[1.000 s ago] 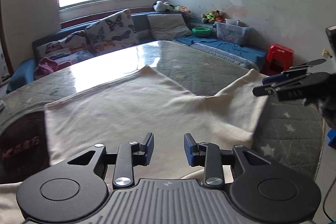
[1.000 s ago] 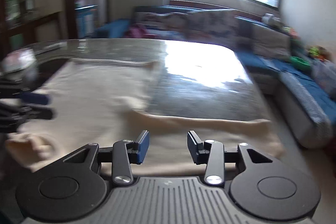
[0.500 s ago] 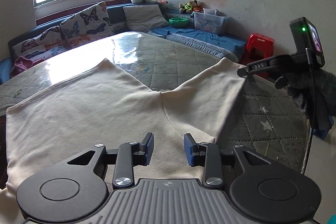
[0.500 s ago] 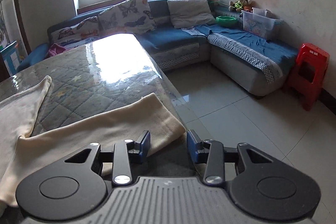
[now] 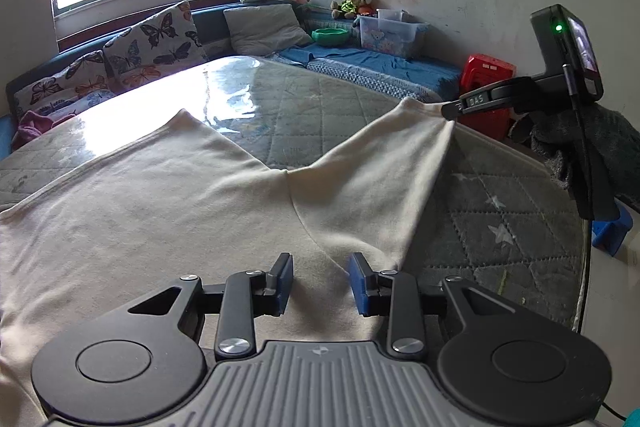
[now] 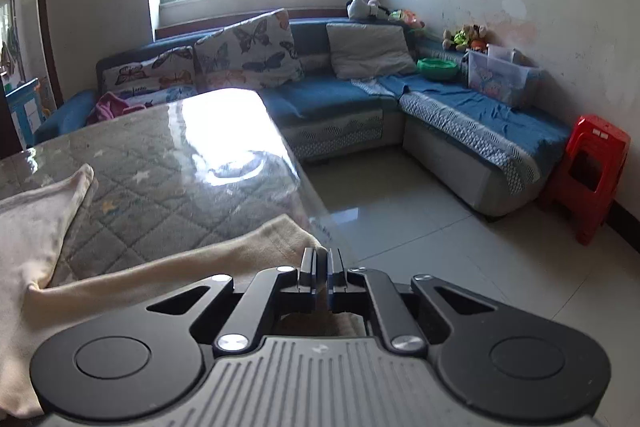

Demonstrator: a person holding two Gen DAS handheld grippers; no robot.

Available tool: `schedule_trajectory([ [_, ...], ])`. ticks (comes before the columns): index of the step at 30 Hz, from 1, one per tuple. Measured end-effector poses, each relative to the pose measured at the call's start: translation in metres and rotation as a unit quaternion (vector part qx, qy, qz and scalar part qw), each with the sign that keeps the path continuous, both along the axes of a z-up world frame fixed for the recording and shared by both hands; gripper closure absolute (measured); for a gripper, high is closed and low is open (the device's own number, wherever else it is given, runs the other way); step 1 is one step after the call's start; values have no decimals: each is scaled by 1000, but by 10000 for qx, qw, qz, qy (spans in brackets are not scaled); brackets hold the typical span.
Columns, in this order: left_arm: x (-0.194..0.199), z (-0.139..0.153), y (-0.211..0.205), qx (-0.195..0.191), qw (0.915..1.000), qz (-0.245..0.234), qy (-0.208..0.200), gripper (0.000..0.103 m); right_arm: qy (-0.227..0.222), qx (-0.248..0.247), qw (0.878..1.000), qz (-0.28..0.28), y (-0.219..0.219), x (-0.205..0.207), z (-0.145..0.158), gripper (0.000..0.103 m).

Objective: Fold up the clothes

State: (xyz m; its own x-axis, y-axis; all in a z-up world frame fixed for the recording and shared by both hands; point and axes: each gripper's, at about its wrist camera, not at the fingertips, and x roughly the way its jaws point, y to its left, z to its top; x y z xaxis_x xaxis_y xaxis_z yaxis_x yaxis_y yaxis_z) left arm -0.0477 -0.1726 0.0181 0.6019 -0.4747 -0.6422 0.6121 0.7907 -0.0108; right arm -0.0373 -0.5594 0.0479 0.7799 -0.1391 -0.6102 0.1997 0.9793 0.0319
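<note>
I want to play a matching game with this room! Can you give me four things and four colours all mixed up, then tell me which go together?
Things:
1. stool
2. bowl on the sofa
3. garment on the table
4. sofa seat

Colours:
a. cream
b. blue
c. red
d. green

Pairs: 1-c, 2-d, 3-a, 4-b

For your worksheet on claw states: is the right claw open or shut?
Shut: the right claw has its fingers pressed together on the cream garment's end at the table edge.
</note>
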Motion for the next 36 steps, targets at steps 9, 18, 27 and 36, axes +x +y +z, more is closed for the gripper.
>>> schedule_trajectory([
  [9, -3, 16, 21, -210, 9994, 266, -80, 69, -372, 38, 9991, 179, 8, -11, 31, 99],
  [18, -18, 22, 74, -379, 9955, 855, -127, 69, -1119, -326, 9826, 1446, 89, -23, 111, 99],
  [27, -35, 23, 131, -645, 9863, 1511, -155, 66, -1157, -466, 9450, 3023, 217, -32, 125, 99],
  [36, -47, 13, 155, -724, 9795, 1878, -10, 66, -172, -377, 9083, 4162, 314, -39, 59, 99],
])
